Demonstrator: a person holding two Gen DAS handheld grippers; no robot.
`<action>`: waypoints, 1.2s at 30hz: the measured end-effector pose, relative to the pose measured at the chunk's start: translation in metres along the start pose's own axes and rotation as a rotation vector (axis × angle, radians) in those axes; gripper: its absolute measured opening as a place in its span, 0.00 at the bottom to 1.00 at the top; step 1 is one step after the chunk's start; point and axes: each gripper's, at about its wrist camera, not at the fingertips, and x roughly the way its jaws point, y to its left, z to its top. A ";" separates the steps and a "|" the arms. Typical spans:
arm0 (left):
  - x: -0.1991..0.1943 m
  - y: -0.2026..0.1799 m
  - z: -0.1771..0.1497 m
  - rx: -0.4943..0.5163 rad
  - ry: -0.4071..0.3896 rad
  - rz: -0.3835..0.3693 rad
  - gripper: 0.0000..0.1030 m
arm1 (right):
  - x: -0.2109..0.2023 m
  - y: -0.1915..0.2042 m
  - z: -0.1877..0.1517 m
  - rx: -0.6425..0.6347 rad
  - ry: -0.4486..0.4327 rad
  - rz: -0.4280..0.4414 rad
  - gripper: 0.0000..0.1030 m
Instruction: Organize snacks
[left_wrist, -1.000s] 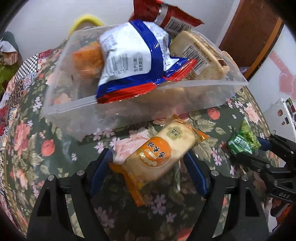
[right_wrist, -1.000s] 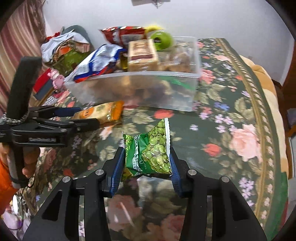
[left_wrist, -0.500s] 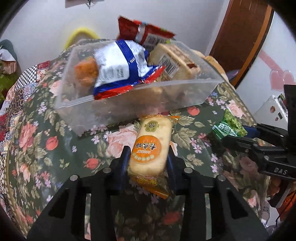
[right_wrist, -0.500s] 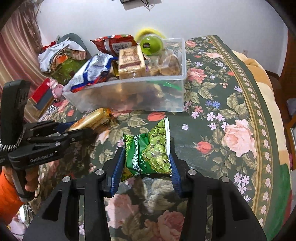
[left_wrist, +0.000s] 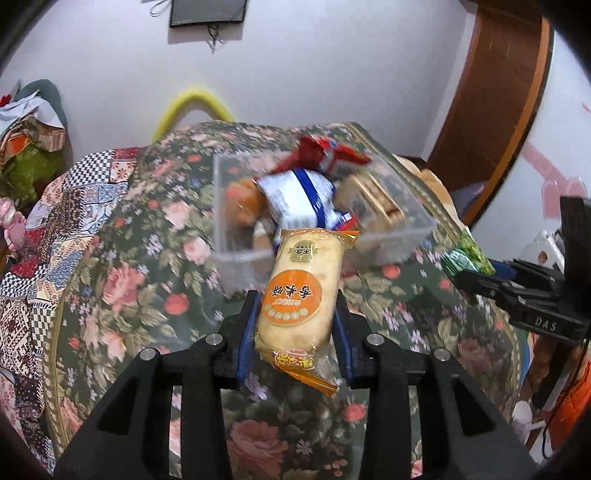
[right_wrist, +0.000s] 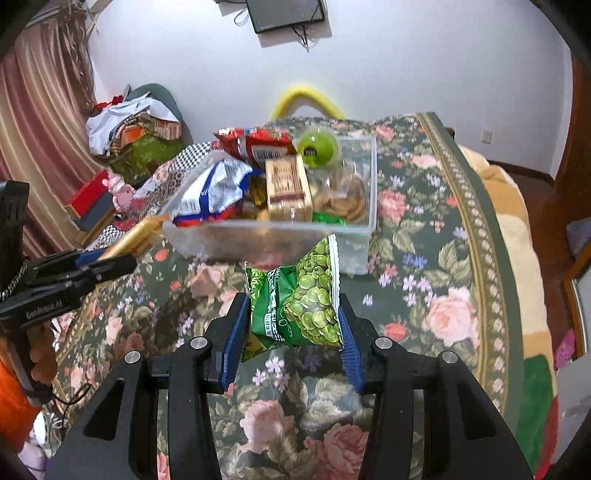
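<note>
My left gripper (left_wrist: 295, 321) is shut on an orange rice cracker packet (left_wrist: 299, 295) and holds it above the floral cloth, short of the clear plastic bin (left_wrist: 236, 254). My right gripper (right_wrist: 291, 314) is shut on a green pea snack bag (right_wrist: 299, 299), also lifted, in front of the bin (right_wrist: 354, 236). The bin holds a blue-white bag (right_wrist: 210, 188), a red bag (right_wrist: 255, 144), a biscuit pack (right_wrist: 288, 184) and a green round tub (right_wrist: 317, 147). The left gripper with its packet shows at the left of the right wrist view (right_wrist: 114, 258); the right gripper shows in the left wrist view (left_wrist: 476, 273).
The floral cloth (right_wrist: 424, 258) covers a raised surface whose edge drops off at the right. A pile of clothes and boxes (right_wrist: 129, 133) lies at the back left. A yellow curved object (right_wrist: 306, 96) stands behind the bin. A wooden door (left_wrist: 498, 92) is at the right.
My left gripper closed on the rice cracker packet and lifted it off the cloth. Both grippers rose and drew back from the bin; the pea bag stays held.
</note>
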 end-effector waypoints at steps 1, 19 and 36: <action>-0.001 0.003 0.005 -0.009 -0.010 0.008 0.36 | 0.000 0.000 0.003 -0.004 -0.007 -0.005 0.41; 0.059 0.028 0.064 -0.082 -0.038 0.058 0.36 | 0.039 -0.010 0.054 -0.047 -0.048 -0.073 0.41; 0.076 0.028 0.063 -0.084 -0.033 0.068 0.64 | 0.051 -0.018 0.064 -0.040 -0.043 -0.105 0.57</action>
